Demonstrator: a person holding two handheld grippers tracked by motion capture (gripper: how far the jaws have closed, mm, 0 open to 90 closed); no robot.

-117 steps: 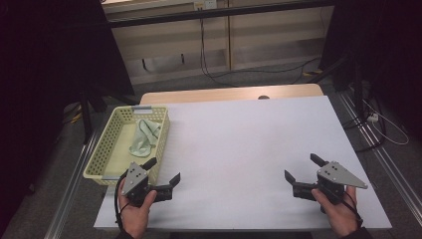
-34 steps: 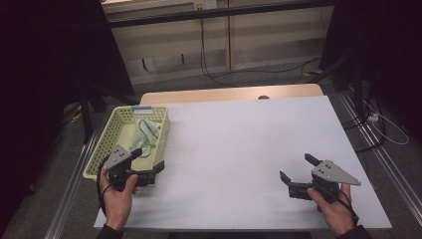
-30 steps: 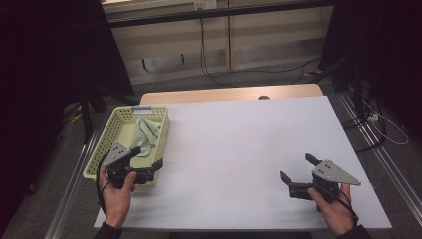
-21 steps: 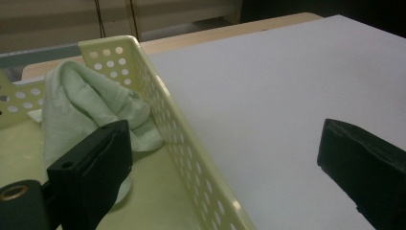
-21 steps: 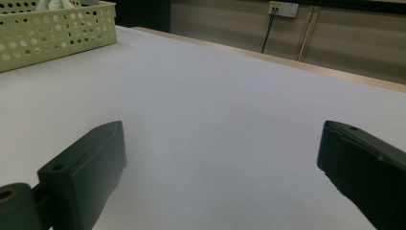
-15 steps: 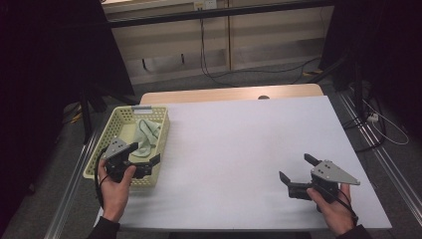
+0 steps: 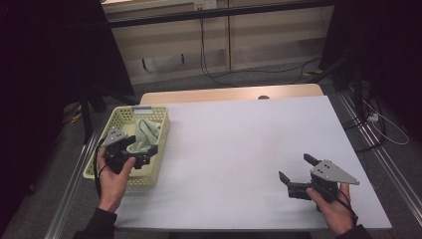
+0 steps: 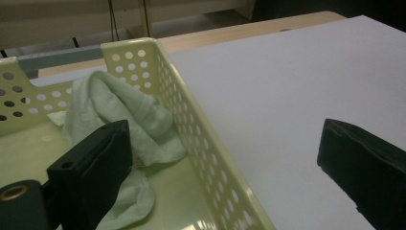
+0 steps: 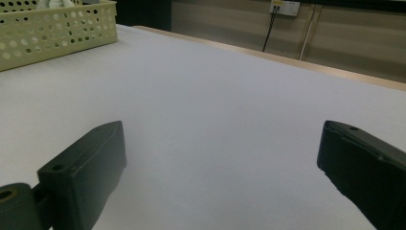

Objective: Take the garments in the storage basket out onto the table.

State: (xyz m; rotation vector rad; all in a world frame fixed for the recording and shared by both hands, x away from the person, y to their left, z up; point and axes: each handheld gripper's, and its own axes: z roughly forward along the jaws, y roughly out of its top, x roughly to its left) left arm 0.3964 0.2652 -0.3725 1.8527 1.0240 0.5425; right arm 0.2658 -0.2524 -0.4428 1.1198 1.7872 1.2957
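1. Looking down from the high view, the left gripper [image 7: 142, 155] is hovering over the near right part of the basket [image 7: 102, 154], which is sitting at the table's [image 7: 249, 149] left edge; the cloth [image 7: 145, 134] is lying crumpled inside. The right gripper [image 7: 298, 174] is waiting near the table's near right corner, jaws spread and holding nothing.
2. Looking along the left gripper view, its jaws are standing wide open and straddling the basket's [image 8: 191, 120] right wall, one inside just beside the cloth [image 8: 119, 110], one over bare table. Whether that jaw is touching the cloth is unclear. The grasp is not yet made; pulling the cloth out is what remains, I judge.
3. Looking along the right gripper view, its wide-open jaws are framing bare table [image 9: 215, 105], with the basket [image 9: 52, 28] well apart at the far left.
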